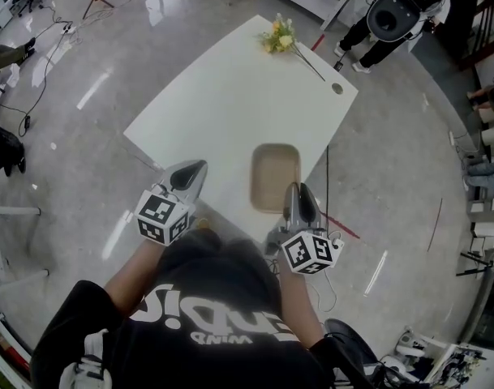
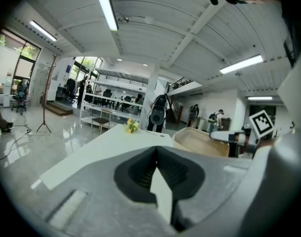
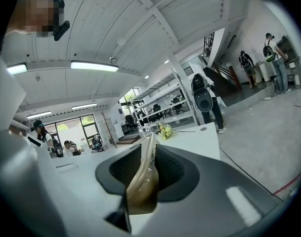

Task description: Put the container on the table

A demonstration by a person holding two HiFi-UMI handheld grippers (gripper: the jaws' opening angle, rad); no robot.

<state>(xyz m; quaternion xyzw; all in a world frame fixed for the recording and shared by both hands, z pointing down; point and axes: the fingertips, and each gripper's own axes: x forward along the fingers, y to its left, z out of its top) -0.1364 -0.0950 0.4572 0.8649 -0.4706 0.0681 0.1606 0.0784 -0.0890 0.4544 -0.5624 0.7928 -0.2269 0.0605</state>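
A shallow tan container (image 1: pixel 275 173) hangs over the near part of the white table (image 1: pixel 222 104); whether it rests on the top I cannot tell. My right gripper (image 1: pixel 294 194) is shut on the container's near right rim. In the right gripper view that rim (image 3: pixel 143 181) runs edge-on between the pads, up to the right gripper's (image 3: pixel 150 141) tips. My left gripper (image 1: pixel 195 172) is to the left of the container, apart from it, shut and empty. In the left gripper view, the left gripper's (image 2: pixel 153 151) jaws meet at the tips, and the container (image 2: pixel 202 142) shows to the right.
A bunch of yellow flowers (image 1: pixel 279 37) lies at the table's far end, near a small round hole (image 1: pixel 337 88). A person with a dark backpack (image 1: pixel 397 10) stands beyond the far corner. Cables and red tape (image 1: pixel 342 227) lie on the glossy floor. Shelving stands at the right.
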